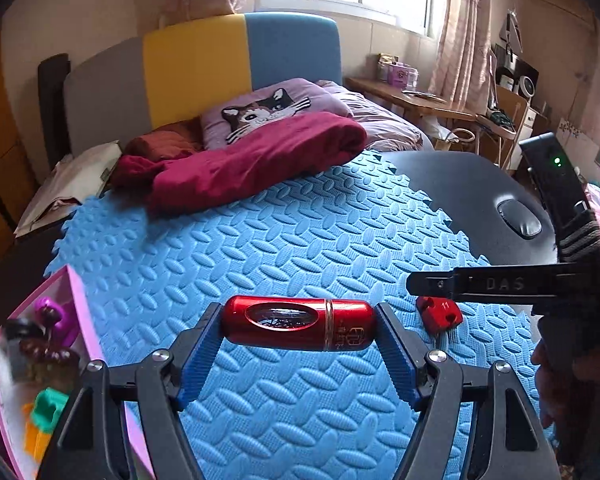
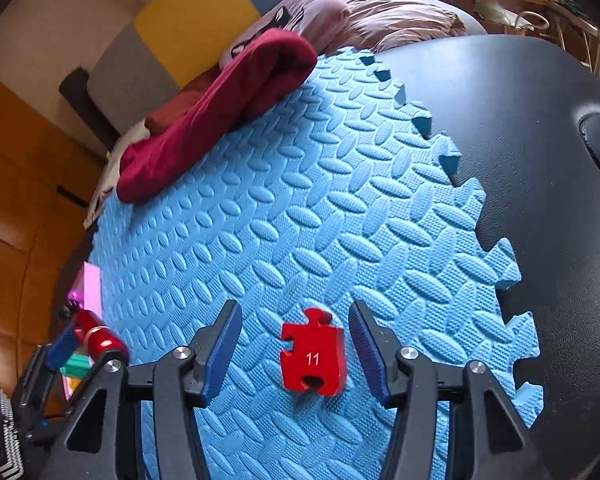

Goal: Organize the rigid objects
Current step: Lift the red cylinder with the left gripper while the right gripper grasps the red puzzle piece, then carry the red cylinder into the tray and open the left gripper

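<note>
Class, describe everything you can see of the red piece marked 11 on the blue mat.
The red puzzle-shaped block looks like glossy painted or anodised metal, with a knob on its far edge, a notch on its left side and a slot in its near edge. A white 11 is printed on top. It lies flat on the blue foam mat, between the open jaws of the right gripper, untouched.

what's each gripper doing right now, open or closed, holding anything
Left gripper: closed on the red metal cylinder, gripped end to end.
Right gripper: open, empty, with the red block marked 11 lying on the blue foam mat between its fingers.
</note>
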{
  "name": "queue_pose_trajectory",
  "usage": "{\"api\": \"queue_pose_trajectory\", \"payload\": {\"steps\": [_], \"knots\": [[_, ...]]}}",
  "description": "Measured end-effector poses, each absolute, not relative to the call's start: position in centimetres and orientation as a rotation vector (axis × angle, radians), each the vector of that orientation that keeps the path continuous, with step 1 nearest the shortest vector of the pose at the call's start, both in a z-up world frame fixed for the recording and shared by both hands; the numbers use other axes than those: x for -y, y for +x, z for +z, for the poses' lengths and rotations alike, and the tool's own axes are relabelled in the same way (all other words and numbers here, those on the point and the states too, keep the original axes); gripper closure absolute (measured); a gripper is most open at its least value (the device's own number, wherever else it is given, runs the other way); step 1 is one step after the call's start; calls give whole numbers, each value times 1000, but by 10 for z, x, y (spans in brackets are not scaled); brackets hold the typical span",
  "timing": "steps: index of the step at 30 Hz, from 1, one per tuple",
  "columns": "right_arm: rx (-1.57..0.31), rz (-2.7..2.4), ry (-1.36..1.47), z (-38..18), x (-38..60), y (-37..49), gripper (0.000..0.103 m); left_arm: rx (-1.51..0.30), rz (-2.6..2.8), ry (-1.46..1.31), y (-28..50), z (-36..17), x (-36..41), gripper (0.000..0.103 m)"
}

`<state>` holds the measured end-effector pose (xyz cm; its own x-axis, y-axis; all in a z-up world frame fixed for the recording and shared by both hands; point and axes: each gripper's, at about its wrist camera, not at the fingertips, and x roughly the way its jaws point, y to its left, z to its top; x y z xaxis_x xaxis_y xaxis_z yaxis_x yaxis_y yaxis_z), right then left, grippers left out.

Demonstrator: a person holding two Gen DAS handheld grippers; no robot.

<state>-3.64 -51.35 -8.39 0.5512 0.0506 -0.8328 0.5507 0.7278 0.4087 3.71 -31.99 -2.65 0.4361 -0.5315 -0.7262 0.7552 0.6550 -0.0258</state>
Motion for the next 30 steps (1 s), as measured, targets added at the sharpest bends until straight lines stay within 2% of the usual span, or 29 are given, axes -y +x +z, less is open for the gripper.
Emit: {"api": "queue_pose_trajectory", "payload": {"steps": [6,7,8,17,21,30], "knots": [[-1015,-345,545,-83,495,-28,48,-840,-769,204,47,-22,298,28],[-1032,-351,479,-83,488,-26,69,-833,-753,192,48,-19,293,28],[-1044,-351,420,-83,479,-22,70,-824,-742,185,48,-17,289,28],[-1040,-260,188,-86,438,-6,71,-699,-729,189,24,10,256,28],[-1020,-257,178,-87,435,-9,68,-667,-720,209,12,13,246,28],[-991,-255,146,-87,433,-10,66,-696,-691,199,6,2,225,28]]}}
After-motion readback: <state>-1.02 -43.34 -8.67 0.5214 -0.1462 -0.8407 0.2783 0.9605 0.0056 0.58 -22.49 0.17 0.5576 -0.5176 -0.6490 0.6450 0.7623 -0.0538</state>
